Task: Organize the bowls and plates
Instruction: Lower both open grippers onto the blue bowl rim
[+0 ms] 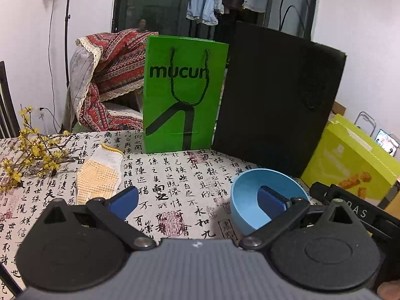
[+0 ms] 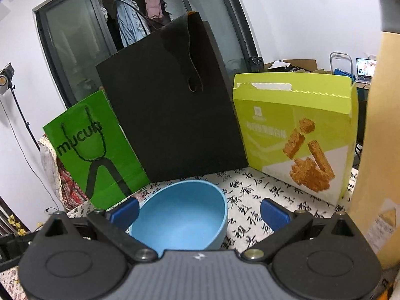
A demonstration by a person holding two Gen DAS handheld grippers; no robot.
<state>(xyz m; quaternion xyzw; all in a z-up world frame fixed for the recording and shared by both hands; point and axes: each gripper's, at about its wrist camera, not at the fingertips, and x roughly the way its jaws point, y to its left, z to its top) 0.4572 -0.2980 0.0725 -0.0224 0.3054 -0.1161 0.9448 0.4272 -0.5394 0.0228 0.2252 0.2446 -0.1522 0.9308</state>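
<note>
The blue bowl (image 2: 183,215) sat tilted on the tabletop (image 2: 250,195), mouth facing the right tool (image 2: 198,212) (fingers wide apart, around it); the left tool (image 1: 197,198) gaped empty beside it.

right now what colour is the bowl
Light blue bowl, clearest in the right wrist view.
</note>
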